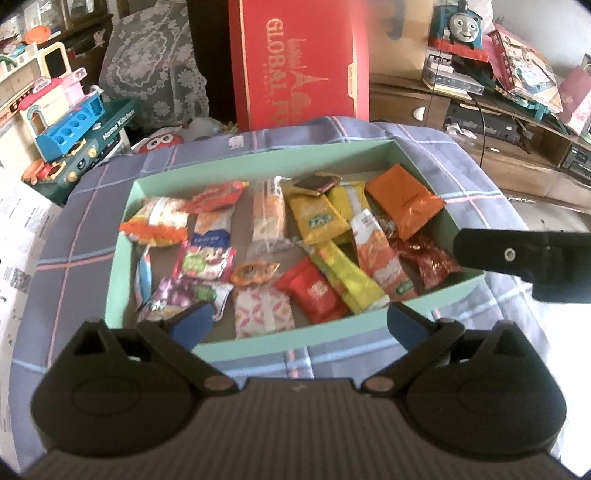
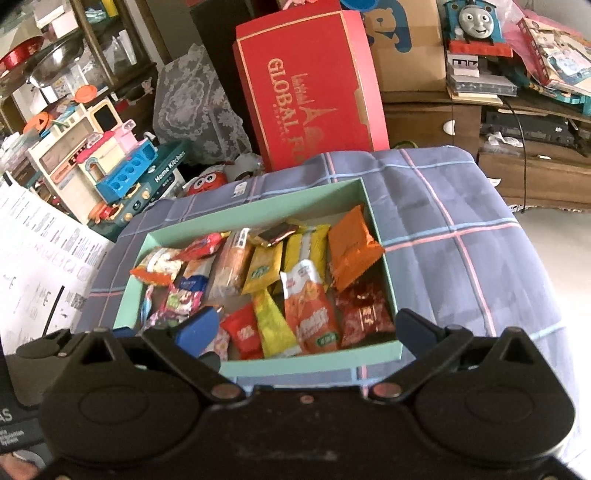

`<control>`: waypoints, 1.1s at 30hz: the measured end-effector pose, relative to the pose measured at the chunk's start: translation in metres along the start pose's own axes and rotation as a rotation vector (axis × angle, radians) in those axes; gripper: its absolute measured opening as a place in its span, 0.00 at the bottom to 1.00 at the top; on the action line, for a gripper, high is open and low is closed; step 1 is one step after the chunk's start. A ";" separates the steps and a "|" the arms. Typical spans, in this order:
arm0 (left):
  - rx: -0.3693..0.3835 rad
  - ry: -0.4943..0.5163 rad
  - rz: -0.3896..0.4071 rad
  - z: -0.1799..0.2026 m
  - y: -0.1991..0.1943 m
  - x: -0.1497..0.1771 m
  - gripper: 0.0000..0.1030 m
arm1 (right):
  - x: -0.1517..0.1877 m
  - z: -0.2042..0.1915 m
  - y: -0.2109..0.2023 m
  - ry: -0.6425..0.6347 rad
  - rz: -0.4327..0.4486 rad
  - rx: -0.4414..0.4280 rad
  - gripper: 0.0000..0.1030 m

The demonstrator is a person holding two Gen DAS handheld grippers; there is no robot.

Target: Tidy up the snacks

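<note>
toys and boxes fill the far side of the room: a big red box stands up behind the table, a blue train toy sits on a brown shelf at the far right, and a play kitchen is at the far left. near me is a table with a purple checked cloth on it.

on the cloth sits a flat green box, and all the snacks are inside it. an orange packet lies in the far right corner. two yellow packets lie next to it. a red packet and a pink flower packet lie by the near wall. a long yellow packet leans across the middle. a shiny red bag is at the near right.

my left gripper hangs over the near edge of the green box with its blue fingers spread wide, and it holds nothing. my right gripper hangs by the near right end of the box, spread wide too, with nothing in it.
</note>
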State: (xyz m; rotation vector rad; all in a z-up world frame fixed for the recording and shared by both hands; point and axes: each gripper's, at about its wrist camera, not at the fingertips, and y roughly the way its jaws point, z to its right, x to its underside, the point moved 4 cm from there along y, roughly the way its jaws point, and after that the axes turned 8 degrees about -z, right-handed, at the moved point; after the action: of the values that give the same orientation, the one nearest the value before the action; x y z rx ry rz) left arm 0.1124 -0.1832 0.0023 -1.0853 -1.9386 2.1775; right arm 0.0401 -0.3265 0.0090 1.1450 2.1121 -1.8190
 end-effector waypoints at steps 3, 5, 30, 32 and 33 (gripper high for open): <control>-0.006 -0.003 -0.004 -0.003 -0.002 0.010 1.00 | 0.010 -0.003 -0.004 -0.010 -0.003 0.008 1.00; -0.010 -0.007 -0.010 -0.006 -0.003 0.016 1.00 | 0.017 -0.004 -0.004 -0.015 -0.011 0.013 1.00; -0.093 -0.124 -0.107 -0.074 0.025 0.108 1.00 | 0.106 -0.013 0.035 -0.036 -0.154 0.101 1.00; -0.100 -0.141 -0.114 -0.081 0.026 0.111 1.00 | 0.106 -0.015 0.036 -0.046 -0.155 0.106 1.00; -0.101 -0.150 -0.118 -0.085 0.027 0.113 1.00 | 0.105 -0.016 0.036 -0.050 -0.155 0.108 1.00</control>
State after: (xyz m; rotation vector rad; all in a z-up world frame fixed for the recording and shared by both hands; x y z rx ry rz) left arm 0.0814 -0.0643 -0.0728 -0.8168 -2.1357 2.1773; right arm -0.0064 -0.2649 -0.0731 0.9701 2.1524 -2.0291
